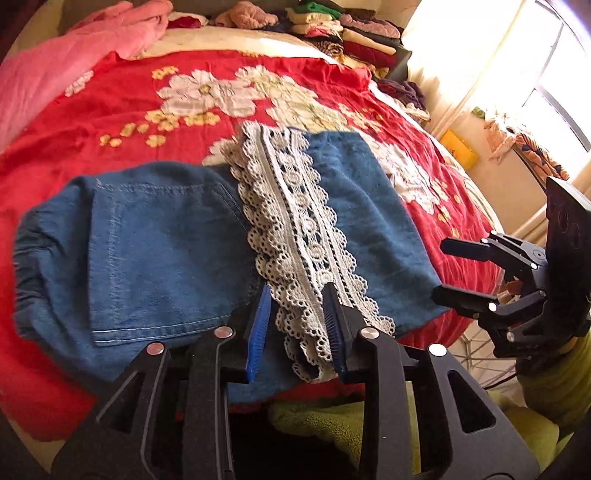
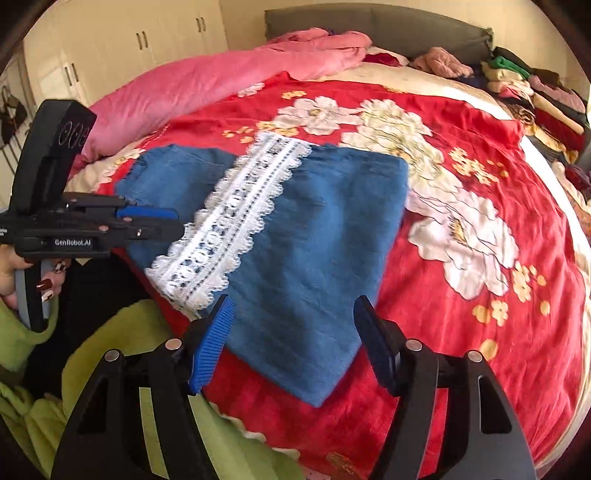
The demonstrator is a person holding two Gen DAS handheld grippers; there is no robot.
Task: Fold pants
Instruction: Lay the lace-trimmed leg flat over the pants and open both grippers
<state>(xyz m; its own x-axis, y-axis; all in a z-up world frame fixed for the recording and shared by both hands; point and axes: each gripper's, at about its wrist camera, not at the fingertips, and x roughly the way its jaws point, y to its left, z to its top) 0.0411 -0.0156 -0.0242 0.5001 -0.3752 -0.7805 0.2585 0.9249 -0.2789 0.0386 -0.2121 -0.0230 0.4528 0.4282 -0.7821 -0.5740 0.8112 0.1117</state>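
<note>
Denim pants [image 1: 155, 236] lie part-folded on the red bed cover [image 1: 110, 110] near you. Your left gripper [image 1: 295, 325] has its fingers around the lace hem [image 1: 295, 221], seemingly pinching it; the right gripper [image 2: 291, 347] hangs open. Lift both corners evenly and fold across.

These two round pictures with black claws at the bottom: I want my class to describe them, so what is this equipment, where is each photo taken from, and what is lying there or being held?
No robot here: a person holds a black two-finger gripper in each hand, each with a wide-angle camera looking along its fingers. One picture comes from the left gripper, the other from the right gripper.

On the red bedspread with white flowers lie blue denim pants with a white lace strip, partly folded. A pink quilt and stacked clothes lie farther back.

The left gripper has the lace edge between its fingers. The right gripper is open, holding nothing, at the pants' near corner.
</note>
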